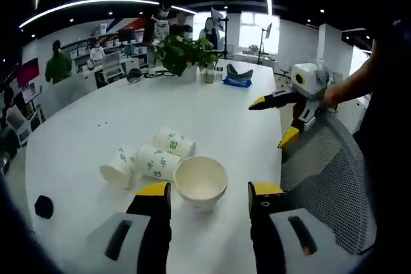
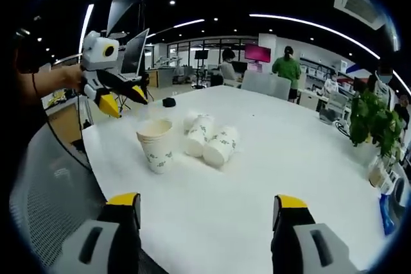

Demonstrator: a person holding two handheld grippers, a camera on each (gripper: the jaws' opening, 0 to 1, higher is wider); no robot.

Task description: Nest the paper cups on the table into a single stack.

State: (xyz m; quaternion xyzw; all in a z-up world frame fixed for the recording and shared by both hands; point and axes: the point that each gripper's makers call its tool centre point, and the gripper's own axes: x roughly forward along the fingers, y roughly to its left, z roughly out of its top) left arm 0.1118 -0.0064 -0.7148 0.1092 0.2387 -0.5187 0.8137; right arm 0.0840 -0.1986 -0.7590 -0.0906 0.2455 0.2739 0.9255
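One paper cup stands upright on the white table. Beside it three green-printed paper cups lie on their sides in a cluster. My left gripper is open and empty, and the upright cup sits just ahead of its yellow-tipped jaws. My right gripper is open and empty too, hovering well back from the cups. Each gripper also appears in the other's view, held over the table's edge: the right one and the left one.
A grey mesh chair stands at the table's near edge. A small black object lies near the cups. A potted plant and a blue item sit at the far end. People stand beyond.
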